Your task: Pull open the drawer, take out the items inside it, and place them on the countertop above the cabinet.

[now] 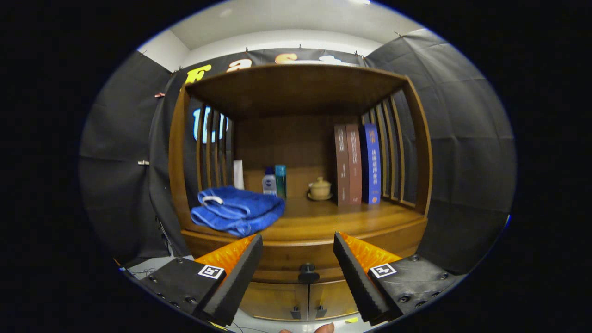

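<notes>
A wooden cabinet (300, 138) stands ahead, its countertop (337, 217) bearing a folded blue towel (237, 210) at the front left, three books (358, 164) upright at the right, two small bottles (274, 181) and a lidded cup (320, 188) toward the back. Below the countertop the drawer (296, 254) is closed, its dark knob (307, 273) between the fingers. The gripper (298, 266) is spread apart, holding nothing.

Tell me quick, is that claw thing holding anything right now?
Gripper: open and holding nothing; its fingers are spread apart in front of the cabinet, with the drawer knob showing between them.
</notes>
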Motion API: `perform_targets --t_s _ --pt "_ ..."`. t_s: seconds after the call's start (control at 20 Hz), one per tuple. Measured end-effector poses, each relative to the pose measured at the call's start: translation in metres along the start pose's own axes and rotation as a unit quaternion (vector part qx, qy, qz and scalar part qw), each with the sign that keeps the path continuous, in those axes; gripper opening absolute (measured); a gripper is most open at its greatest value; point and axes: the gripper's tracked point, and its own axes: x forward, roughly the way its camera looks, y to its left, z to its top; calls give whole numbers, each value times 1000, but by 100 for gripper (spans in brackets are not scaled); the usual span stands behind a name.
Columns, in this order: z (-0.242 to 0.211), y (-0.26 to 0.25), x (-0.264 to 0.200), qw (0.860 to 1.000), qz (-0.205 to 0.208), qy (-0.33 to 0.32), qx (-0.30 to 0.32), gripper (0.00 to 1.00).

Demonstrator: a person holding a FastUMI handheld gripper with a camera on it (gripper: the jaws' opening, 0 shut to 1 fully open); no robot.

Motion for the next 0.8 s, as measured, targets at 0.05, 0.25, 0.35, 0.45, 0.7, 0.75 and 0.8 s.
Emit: perform_targets --t_s 0.05,0.25,0.35,0.45,0.7,0.75,0.8 --pt "-20 0 7 1000 0 10 -4 99" --pt "-84 0 31 998 0 53 -20 99" --pt "-95 -9 46 998 -12 57 -12 94" --pt "-95 -9 55 998 -16 60 -8 80" --pt "-95 -17 61 997 -27 70 11 46" --pt "-92 -19 67 997 -28 69 7 40" --pt "-95 -17 64 997 -27 67 1 35"
